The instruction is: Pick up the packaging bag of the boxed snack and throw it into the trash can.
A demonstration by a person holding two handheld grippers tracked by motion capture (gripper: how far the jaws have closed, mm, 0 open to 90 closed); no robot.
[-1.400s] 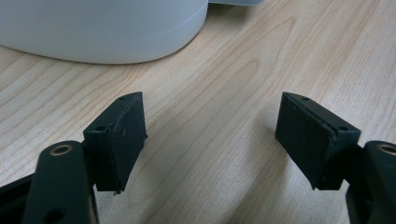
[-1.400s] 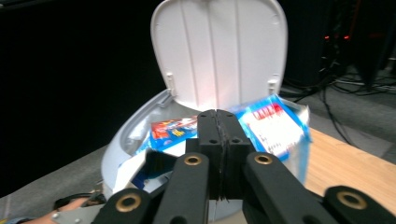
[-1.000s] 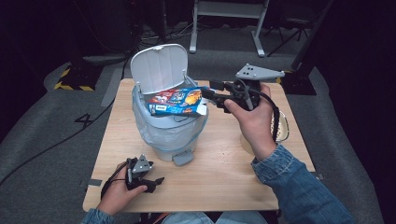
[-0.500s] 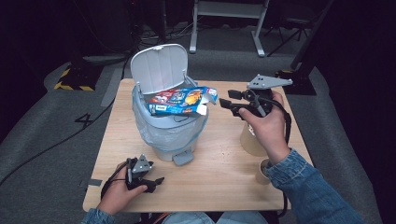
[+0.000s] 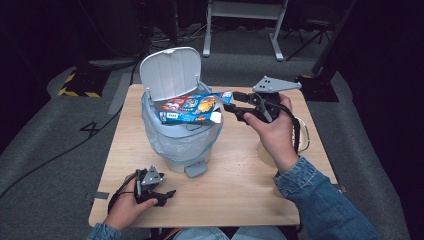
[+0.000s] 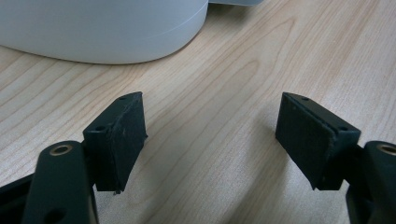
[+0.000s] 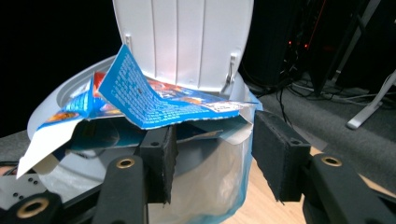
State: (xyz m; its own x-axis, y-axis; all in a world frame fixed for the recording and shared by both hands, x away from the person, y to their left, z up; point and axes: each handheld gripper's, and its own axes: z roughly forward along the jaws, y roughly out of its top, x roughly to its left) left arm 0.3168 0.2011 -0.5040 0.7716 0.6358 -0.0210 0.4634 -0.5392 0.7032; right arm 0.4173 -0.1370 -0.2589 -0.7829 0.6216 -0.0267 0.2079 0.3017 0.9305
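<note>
Your right gripper (image 5: 231, 108) has drawn back off the blue box (image 5: 192, 109), jaws spread and empty, the box just ahead; your left gripper (image 5: 167, 196) rests spread.

Wooden table (image 5: 240, 185); bin (image 5: 175, 145) on it

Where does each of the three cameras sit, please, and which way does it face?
High view: above the person's side, looking forward and down on the table, bin and blue box; both forearms and each hand-held gripper show, left and right.
Left gripper view: rides low on the left one, looking along open jaws across the wood to the bin's base.
Right gripper view: rides on the right one, facing the bin's raised lid and box, jaws apart.
Shared: all three show the bin.
</note>
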